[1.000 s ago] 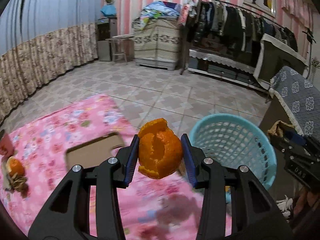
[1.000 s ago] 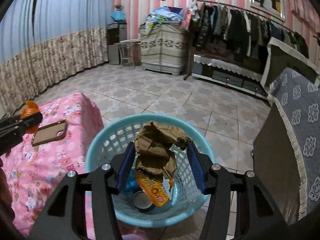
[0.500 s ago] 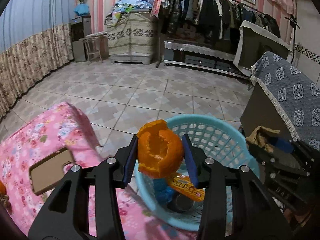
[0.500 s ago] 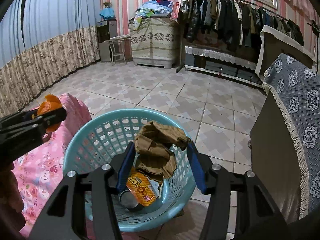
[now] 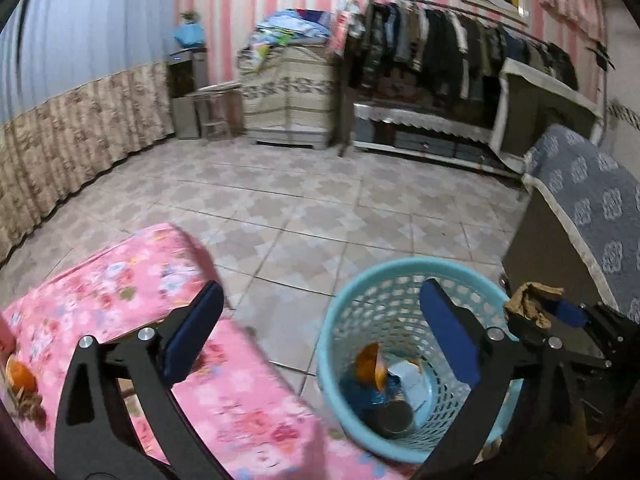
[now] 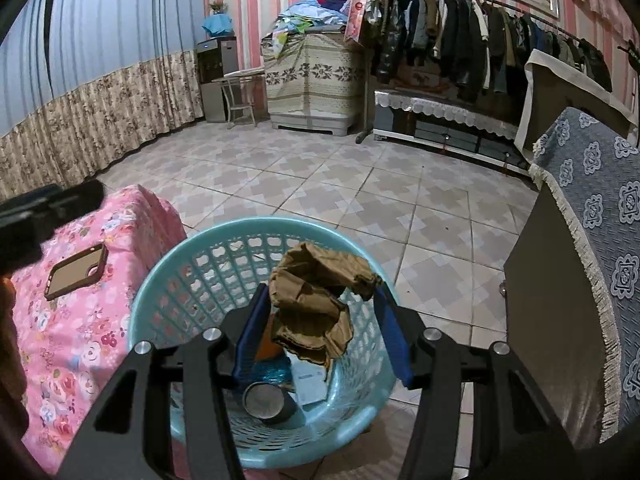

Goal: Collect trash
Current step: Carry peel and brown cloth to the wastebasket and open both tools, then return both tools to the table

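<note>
My left gripper [image 5: 320, 292] hangs over the near-left rim of the teal basket [image 5: 400, 268]. Its jaws are opening wide and nothing is between them. An orange piece [image 5: 370, 364] lies down inside the basket among other rubbish; I cannot tell whether it is peel or wrapper. My right gripper [image 6: 320, 294] is shut on a crumpled brown paper [image 6: 316, 304] and holds it above the basket [image 6: 160, 276]. The left wrist view also shows that brown paper [image 5: 532, 300], at the right.
A table under a pink floral cloth [image 5: 120, 280] stands left of the basket, with a brown phone case [image 6: 76, 272] and orange scraps [image 5: 20, 376] on it. A can [image 6: 264, 400] lies in the basket. A cabinet with a grey-blue cloth [image 6: 592, 240] stands close on the right.
The left gripper swung right from the pink table to over the basket, then opened, and the orange peel is gone from its jaws. The right gripper still holds the brown paper.
</note>
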`<state>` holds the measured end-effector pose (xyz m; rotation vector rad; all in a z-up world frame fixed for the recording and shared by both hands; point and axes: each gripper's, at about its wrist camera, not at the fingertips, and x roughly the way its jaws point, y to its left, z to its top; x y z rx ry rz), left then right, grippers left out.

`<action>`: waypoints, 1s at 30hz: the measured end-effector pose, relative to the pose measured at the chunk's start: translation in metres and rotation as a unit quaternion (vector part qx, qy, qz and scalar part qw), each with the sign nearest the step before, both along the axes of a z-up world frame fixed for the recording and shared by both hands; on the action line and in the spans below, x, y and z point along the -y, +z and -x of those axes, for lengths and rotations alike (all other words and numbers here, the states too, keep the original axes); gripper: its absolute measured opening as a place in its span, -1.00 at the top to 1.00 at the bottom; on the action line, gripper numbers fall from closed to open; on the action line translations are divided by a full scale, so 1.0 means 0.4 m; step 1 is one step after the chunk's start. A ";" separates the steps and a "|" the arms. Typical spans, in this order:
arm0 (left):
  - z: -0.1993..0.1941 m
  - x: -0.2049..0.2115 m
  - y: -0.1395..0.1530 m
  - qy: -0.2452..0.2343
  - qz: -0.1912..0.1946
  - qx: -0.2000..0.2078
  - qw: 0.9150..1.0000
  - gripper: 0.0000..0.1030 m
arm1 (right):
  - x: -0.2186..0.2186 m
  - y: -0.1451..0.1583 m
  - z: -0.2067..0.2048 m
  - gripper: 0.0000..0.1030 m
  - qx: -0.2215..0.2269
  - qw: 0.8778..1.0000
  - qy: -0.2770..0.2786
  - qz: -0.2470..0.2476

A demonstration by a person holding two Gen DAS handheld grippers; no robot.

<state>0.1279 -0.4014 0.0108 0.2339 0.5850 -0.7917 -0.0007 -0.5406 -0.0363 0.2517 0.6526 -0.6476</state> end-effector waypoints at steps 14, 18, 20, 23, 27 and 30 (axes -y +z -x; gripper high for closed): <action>-0.092 -0.233 0.017 0.104 0.005 -0.001 0.995 -0.89 | -0.065 0.017 -0.079 -0.64 0.002 1.000 0.020 0.014; -0.109 -0.297 0.027 0.121 0.016 -0.004 0.992 -0.89 | -0.097 0.034 -0.089 -0.73 0.008 0.999 0.028 0.023; -0.110 -0.347 0.037 0.133 0.018 0.003 0.991 -0.89 | -0.129 0.047 -0.094 -0.75 0.019 0.999 0.041 0.028; -0.118 -0.438 0.049 0.155 0.024 0.002 0.988 -0.89 | -0.199 0.069 -0.111 -0.76 0.036 0.996 0.074 0.030; -0.137 -0.571 0.059 0.198 0.017 0.015 0.980 -0.89 | -0.295 0.099 -0.149 -0.76 0.048 0.991 0.114 0.042; -0.153 -0.659 0.066 0.231 -0.004 0.035 0.972 -0.89 | -0.367 0.119 -0.190 -0.76 0.060 0.986 0.148 0.040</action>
